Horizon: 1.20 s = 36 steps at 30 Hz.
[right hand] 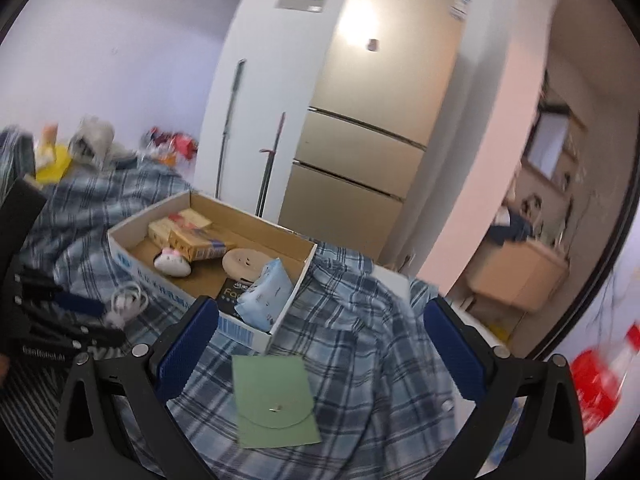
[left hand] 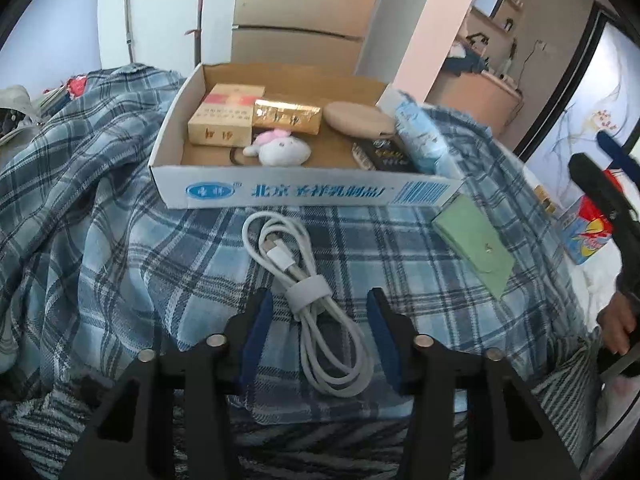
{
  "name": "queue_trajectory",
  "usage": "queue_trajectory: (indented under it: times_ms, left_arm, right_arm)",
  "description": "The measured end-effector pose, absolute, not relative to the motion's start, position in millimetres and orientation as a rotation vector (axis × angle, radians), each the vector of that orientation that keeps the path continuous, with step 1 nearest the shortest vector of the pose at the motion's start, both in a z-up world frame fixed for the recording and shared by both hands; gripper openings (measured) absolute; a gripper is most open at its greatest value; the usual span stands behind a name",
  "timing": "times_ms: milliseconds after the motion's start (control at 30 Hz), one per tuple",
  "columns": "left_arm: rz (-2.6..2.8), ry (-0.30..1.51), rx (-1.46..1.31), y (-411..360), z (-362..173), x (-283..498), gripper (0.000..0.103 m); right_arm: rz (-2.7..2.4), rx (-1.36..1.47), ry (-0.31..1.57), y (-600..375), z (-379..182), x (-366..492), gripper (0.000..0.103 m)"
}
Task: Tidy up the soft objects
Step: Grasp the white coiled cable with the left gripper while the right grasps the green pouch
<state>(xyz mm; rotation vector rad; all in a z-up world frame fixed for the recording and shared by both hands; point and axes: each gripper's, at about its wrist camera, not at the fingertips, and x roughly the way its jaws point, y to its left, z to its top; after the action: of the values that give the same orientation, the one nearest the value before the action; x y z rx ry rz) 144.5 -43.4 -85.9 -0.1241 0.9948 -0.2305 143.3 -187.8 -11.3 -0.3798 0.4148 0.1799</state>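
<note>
A coiled white cable (left hand: 308, 292) lies on the plaid cloth between the open jaws of my left gripper (left hand: 320, 312); it also shows in the right wrist view (right hand: 126, 300). A green felt pouch (left hand: 474, 246) lies to its right, and sits between the open jaws of my right gripper (right hand: 316, 336), below it on the cloth (right hand: 274, 396). A cardboard box (left hand: 280, 192) behind holds a white plush bunny (left hand: 280, 148), a pale blue tissue pack (left hand: 424, 140), cartons and a round tan pad. The box (right hand: 132, 264) shows in the right view too.
A blue plaid cloth (left hand: 100, 220) covers the surface in folds. A colourful carton (left hand: 586, 236) stands at the right by my right gripper (left hand: 600, 184). A gold fridge (right hand: 372, 140) and mops stand behind. Clutter lies at far left (right hand: 80, 148).
</note>
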Motion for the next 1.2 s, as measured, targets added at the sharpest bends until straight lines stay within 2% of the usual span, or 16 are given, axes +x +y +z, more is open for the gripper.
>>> queue_trajectory:
  times_ms: [100, 267, 400, 567, 733, 833, 1067, 1200]
  left_arm:
    - [-0.232, 1.017, -0.130, -44, -89, 147, 0.037]
    - [-0.233, 1.040, -0.116, -47, -89, 150, 0.037]
    - [-0.219, 1.027, -0.114, -46, -83, 144, 0.021]
    - [-0.259, 0.908, -0.023, -55, -61, 122, 0.021]
    - [-0.220, 0.626, 0.035, -59, -34, 90, 0.021]
    - [-0.232, 0.537, -0.013, -49, -24, 81, 0.021]
    - [-0.171, 0.563, -0.068, -36, -25, 87, 0.021]
    - [-0.121, 0.618, -0.099, -28, -31, 94, 0.021]
  right_arm:
    - [0.191, -0.336, 0.453, -192, -14, 152, 0.102]
    - [0.195, -0.201, 0.516, -210, -25, 167, 0.102]
    - [0.207, -0.134, 0.585, -222, -34, 177, 0.102]
    - [0.278, -0.072, 0.641, -230, -37, 185, 0.101]
    - [0.371, -0.125, 0.726, -214, -53, 189, 0.096]
    - [0.383, -0.152, 0.748, -207, -57, 189, 0.094]
    - [0.392, -0.221, 0.886, -193, -72, 209, 0.086]
    - [0.394, -0.218, 0.958, -189, -82, 222, 0.085]
